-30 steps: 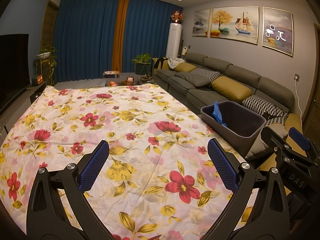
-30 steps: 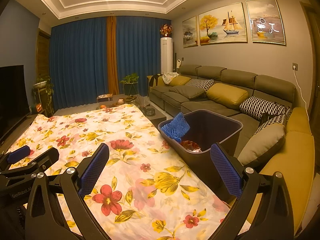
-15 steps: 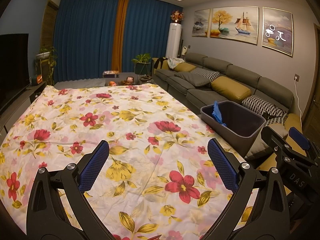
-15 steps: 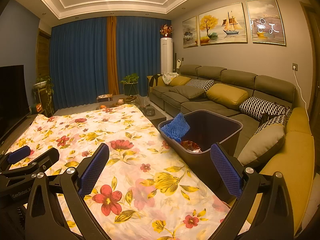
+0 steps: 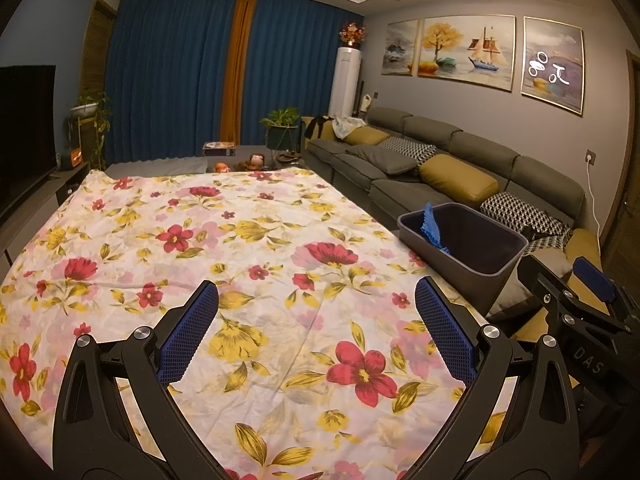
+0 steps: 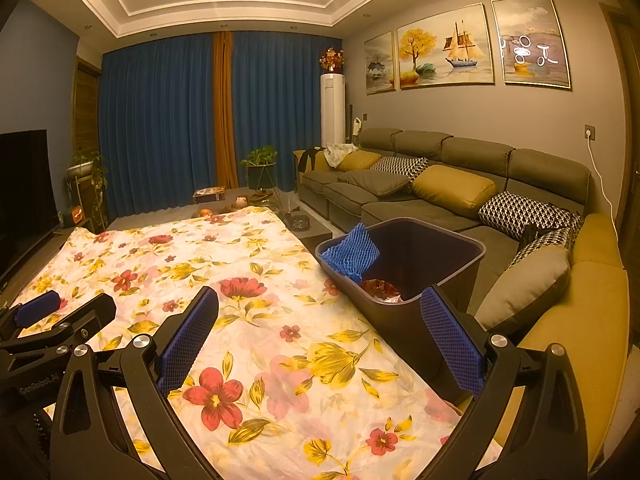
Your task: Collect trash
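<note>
Left gripper (image 5: 316, 316): low centre of the left view, fingers spread wide with nothing between them, held above the flowered cloth (image 5: 200, 248).
Right gripper (image 6: 320, 328): low centre of the right view, fingers equally wide apart and empty; its tip also shows at the right edge of the left view.
Bin (image 6: 460, 276): dark and open-topped, right of centre in the right view, at the cloth's right edge, with the sofa (image 6: 440, 184) beyond it.
Trash in bin: a blue foam net (image 6: 350, 254) leans on the near-left inner wall, its top poking above the rim; a reddish wrapper (image 6: 380, 289) lies lower inside.
Trash on desk: none that I can see; the cloth covering the desk shows only its printed flowers and creases in both views.
Progress: likely near the end or done, judging by the bare cloth and the filled bin.
Risk, missed scrap: red and yellow print plus dim warm light could hide a small piece among the flowers.
Risk, net falling out: it sits high at the rim, so a knock to the bin could tip it back out.
Risk, bin shifting: the right gripper is close to it; a careless sweep could push it off the edge.
Risk, cloth snag: fingers lowered too far could drag and bunch the loose fabric.
</note>
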The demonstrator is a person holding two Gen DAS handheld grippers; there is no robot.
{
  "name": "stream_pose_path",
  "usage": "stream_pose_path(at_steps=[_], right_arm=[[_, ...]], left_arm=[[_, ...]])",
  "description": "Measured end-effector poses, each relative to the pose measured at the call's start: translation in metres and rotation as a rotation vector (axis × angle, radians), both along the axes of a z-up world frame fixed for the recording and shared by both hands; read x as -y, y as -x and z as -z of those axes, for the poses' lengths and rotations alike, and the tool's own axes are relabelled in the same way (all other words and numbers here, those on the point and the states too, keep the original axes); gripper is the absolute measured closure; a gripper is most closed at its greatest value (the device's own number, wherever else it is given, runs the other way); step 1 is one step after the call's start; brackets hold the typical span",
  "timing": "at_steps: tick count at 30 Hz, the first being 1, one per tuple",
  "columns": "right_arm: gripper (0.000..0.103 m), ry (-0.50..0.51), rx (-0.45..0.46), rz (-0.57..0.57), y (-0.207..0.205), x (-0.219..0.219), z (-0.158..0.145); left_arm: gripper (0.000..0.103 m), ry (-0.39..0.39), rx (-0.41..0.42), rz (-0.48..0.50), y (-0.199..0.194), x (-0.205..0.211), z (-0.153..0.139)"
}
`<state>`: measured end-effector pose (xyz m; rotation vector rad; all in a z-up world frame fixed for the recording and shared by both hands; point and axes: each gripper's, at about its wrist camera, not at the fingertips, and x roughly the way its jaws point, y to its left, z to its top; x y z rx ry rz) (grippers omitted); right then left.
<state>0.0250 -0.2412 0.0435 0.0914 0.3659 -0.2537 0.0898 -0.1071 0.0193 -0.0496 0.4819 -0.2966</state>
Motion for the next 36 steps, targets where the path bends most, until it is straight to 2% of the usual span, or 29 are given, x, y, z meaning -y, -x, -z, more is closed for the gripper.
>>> stream_pose_path(at_steps=[6, 36], right_arm=[[0.006, -0.001, 0.002, 0.000, 0.0006, 0.0008, 0.0012], [0.006, -0.006, 0.013, -0.004, 0.0012, -0.0010, 0.0021]], left_arm=[[0.016, -0.005, 0.008, 0.015, 0.0038, 0.0029, 0.0012], [0.014, -0.009, 0.022, -0.008, 0.0055, -0.0032, -0.0010]])
